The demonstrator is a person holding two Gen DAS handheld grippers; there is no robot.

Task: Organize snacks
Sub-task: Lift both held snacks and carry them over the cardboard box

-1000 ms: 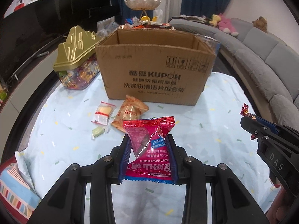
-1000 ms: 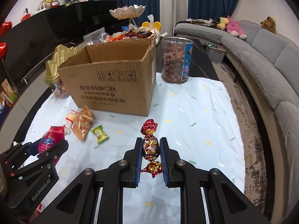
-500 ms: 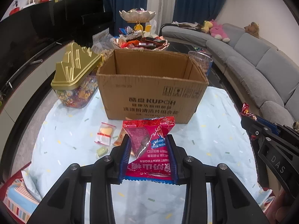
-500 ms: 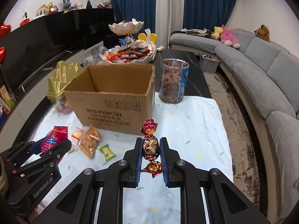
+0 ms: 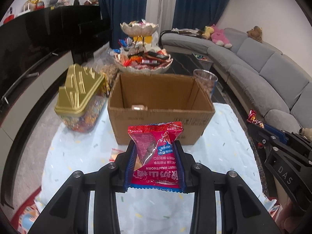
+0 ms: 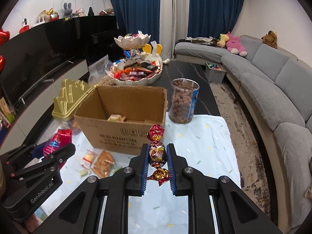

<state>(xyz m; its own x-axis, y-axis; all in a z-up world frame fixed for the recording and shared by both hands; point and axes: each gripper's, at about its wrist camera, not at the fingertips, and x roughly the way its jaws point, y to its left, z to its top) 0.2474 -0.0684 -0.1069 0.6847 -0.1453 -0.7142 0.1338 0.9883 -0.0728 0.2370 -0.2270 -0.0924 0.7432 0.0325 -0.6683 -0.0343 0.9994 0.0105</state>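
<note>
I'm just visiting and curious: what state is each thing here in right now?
Left tool: shut on the red snack packet.
Right tool: shut on the foil-wrapped candy.
Cardboard box: open-topped, a snack inside.
Gold-lidded container: lid on.
Clear jar: upright, nearly full.

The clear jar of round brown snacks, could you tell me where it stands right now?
In the right wrist view the clear jar stands upright just right of the open cardboard box, at the cloth's far edge.
</note>
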